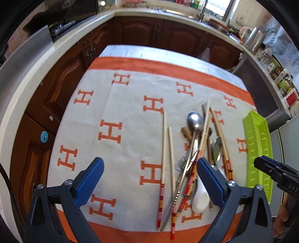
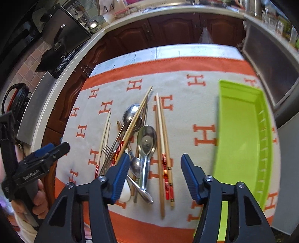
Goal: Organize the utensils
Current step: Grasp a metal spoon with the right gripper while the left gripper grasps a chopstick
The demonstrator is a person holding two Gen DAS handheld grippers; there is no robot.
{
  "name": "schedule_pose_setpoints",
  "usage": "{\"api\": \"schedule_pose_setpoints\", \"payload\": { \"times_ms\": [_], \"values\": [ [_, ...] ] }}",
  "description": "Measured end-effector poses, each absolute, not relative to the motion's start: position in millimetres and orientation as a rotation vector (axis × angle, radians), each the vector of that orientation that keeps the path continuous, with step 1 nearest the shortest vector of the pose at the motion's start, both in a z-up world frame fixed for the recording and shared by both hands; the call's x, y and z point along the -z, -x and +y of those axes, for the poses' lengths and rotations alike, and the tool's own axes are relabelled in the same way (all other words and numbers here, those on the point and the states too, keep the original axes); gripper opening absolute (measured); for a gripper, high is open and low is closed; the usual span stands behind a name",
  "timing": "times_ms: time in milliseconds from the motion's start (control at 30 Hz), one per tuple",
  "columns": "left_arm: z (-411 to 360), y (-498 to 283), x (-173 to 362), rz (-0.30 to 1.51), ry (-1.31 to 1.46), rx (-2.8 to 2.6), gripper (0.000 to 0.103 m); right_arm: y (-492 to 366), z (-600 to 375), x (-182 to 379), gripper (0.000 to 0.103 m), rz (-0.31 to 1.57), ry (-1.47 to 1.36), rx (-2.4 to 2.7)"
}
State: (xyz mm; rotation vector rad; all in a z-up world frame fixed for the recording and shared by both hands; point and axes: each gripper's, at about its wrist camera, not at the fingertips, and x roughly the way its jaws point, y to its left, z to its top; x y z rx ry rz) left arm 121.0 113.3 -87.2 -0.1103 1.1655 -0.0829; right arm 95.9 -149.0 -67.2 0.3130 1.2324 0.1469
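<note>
A pile of utensils lies on a pale cloth [image 1: 115, 104] with orange H marks. It holds wooden chopsticks [image 1: 164, 149] with red-banded ends, a steel spoon [image 1: 195, 121], a fork [image 1: 181, 164] and a white ceramic spoon [image 1: 200, 198]. My left gripper [image 1: 149, 162] hangs open above the pile's left side, its right pad over the spoons. My right gripper [image 2: 154, 158] is open above a pair of chopsticks [image 2: 162, 149] and beside a wide steel spoon [image 2: 146, 140], with nothing pressed between its pads. A lime green tray [image 2: 241, 130] lies empty to the right.
Dark wooden cabinets [image 1: 142, 31] under a pale counter [image 1: 149, 12] surround the table on the far and left sides. A grey appliance [image 2: 271, 61] stands just past the tray. A hand [image 2: 40, 201] holds the left gripper [image 2: 56, 147] at the table's left edge.
</note>
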Motion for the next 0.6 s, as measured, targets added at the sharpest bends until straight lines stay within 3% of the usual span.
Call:
{"api": "schedule_pose_setpoints", "payload": {
  "times_ms": [133, 367, 600],
  "values": [
    [119.0, -131.6, 113.0, 1.220, 0.129, 0.090, 0.085, -115.2, -141.3, 94.2, 0.046, 1.281, -0.365, -0.170],
    [113.5, -142.0, 144.8, 1.311, 0.166, 0.141, 0.052, -143.5, -137.1, 141.4, 0.040, 1.360, -0.478, -0.185],
    [111.3, -143.1, 156.4, 1.353, 0.163, 0.160, 0.046, -144.8, -131.6, 155.5, 0.040, 1.404, -0.527, -0.210]
  ]
}}
